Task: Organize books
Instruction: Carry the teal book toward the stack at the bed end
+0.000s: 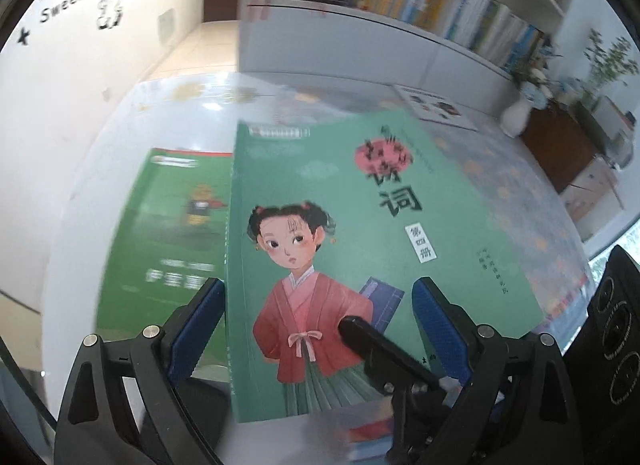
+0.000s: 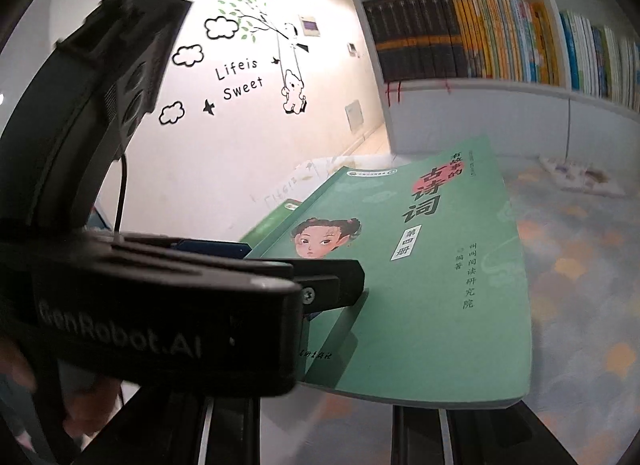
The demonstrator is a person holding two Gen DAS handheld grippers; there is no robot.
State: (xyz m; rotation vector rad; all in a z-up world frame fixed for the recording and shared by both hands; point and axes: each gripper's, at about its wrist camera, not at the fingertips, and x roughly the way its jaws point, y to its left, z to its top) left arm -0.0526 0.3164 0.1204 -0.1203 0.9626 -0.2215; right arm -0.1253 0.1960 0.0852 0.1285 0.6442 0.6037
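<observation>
Right gripper [image 1: 394,361] fingers clamp teal book's [image 1: 360,233] near edge; left gripper [image 1: 318,329] fingers wide apart; green book [image 1: 168,233] flat on tabletop [image 1: 520,193].

Between the left gripper [image 1: 318,329]'s spread blue pads lies the teal-green paperback with a girl in a red robe [image 1: 360,249], filling that gap; the right gripper's black finger [image 1: 384,349] rests across its near cover; left of the left pad a bright green book [image 1: 172,233] lies flat; ahead, past the teal-green book's far edge, the pale patterned tabletop [image 1: 500,185] is bare up to a thin white booklet [image 1: 434,107]; beyond stands the white bookshelf [image 1: 440,45], and far right a white vase [image 1: 516,117].
</observation>
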